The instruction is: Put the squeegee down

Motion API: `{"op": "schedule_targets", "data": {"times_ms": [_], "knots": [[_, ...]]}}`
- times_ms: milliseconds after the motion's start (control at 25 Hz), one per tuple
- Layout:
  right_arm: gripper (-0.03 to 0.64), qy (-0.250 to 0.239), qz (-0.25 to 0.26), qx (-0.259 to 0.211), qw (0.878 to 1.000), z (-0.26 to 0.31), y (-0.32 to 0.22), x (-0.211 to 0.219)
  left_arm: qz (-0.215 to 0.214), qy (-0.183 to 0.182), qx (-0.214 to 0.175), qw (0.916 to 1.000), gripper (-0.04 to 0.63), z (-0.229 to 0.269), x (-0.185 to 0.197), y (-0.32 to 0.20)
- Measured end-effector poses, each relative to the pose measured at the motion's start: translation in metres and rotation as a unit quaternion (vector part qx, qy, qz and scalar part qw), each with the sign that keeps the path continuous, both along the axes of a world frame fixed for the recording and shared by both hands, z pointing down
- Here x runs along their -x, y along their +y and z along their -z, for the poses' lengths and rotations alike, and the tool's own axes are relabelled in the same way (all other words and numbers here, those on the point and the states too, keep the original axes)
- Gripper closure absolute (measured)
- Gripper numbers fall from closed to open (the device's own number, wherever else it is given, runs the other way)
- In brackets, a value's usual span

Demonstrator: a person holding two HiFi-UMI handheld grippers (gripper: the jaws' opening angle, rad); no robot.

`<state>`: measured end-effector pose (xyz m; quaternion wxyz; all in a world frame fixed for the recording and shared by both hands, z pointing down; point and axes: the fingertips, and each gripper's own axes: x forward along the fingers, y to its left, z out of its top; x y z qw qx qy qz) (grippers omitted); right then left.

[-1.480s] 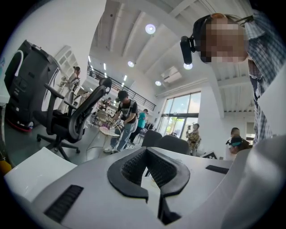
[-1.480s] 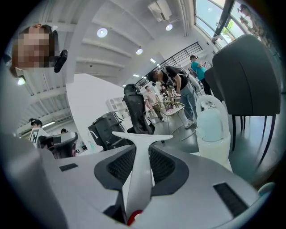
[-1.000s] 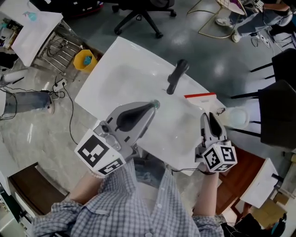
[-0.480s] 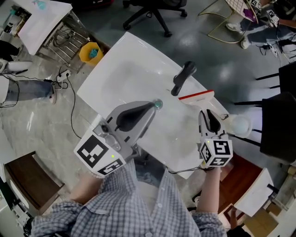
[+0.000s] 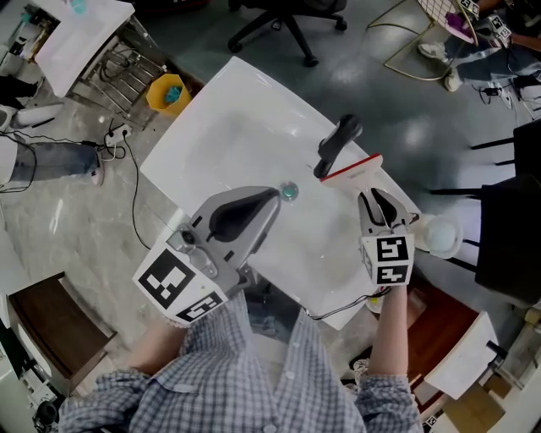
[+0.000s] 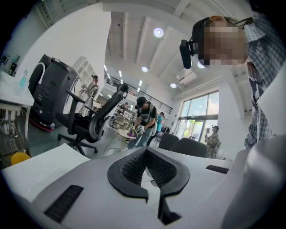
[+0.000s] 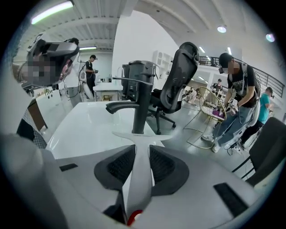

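Left gripper [image 5: 275,194]: jaws closed tip to tip, nothing between them; tips over the white basin top [image 5: 211,127], just beside the drain [image 5: 289,192]. Right gripper [image 5: 377,200]: jaws clamped on the white handle of the squeegee [image 5: 355,169], near the right edge of the basin top. Squeegee held toward that edge, red-edged blade at the far end, set crosswise, just beside the base of the black faucet [image 5: 335,142]; contact between blade and surface not discernible. Beyond the far edge: office chair [image 5: 279,21] on the grey floor.
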<state>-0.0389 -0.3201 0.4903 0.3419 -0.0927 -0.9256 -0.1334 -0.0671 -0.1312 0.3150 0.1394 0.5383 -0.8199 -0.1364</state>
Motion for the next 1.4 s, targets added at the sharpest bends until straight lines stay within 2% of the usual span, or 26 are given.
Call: {"op": "schedule_targets", "data": {"times_ms": [680,960,1240,1400], "knots": [[0.522,0.060,0.073,-0.051,0.994,-0.030,-0.004,0.030,0.004,0.006,0.008,0.9999,0.591,-0.009,0.008,0.000],[0.522,0.094,0.078,-0.067,0.990,-0.044,-0.012,0.028,0.002,0.008,0.008,0.9999,0.591,-0.010,0.009,0.000],[0.522,0.124,0.084,-0.118,0.982,-0.057,-0.020,0.027,0.002,0.011,0.008,0.9999,0.591,-0.012,0.011,0.002],[0.522,0.138,0.088,-0.117,0.979,-0.062,-0.021,0.025,0.001,0.013,0.009,0.9999,0.591,-0.011,0.011,0.001]]}}
